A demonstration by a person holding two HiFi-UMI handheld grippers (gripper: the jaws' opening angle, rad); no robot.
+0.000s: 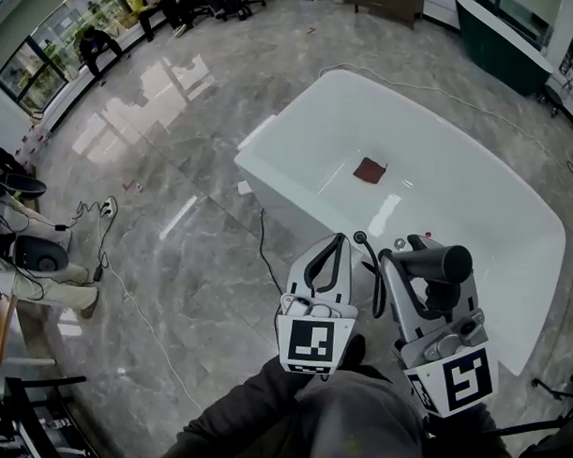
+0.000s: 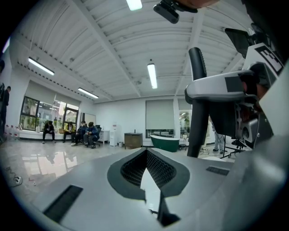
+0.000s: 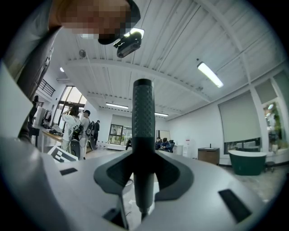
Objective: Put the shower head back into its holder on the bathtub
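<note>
Two worries as I steer toward the white bathtub (image 1: pixel 473 198). My left gripper (image 1: pixel 336 242) has its jaws pressed together on nothing, so it can't steady anything. My right gripper (image 1: pixel 424 265) pinches the shower head (image 1: pixel 447 262) by its dark handle. That handle could swivel and knock the rim, or the black hose (image 1: pixel 371 277) could snag.

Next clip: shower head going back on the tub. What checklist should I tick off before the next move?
1. Shower head gripped by right tongs: ok, clamped on the handle.
2. Left tongs free: ok, shut and empty.
3. Holder on bathtub located: cannot tell; fittings on the near rim are partly hidden.
4. Hose clear: cannot tell; it loops between the tongs.
5. Dark red item in the tub, clear of the near rim: ok.
</note>
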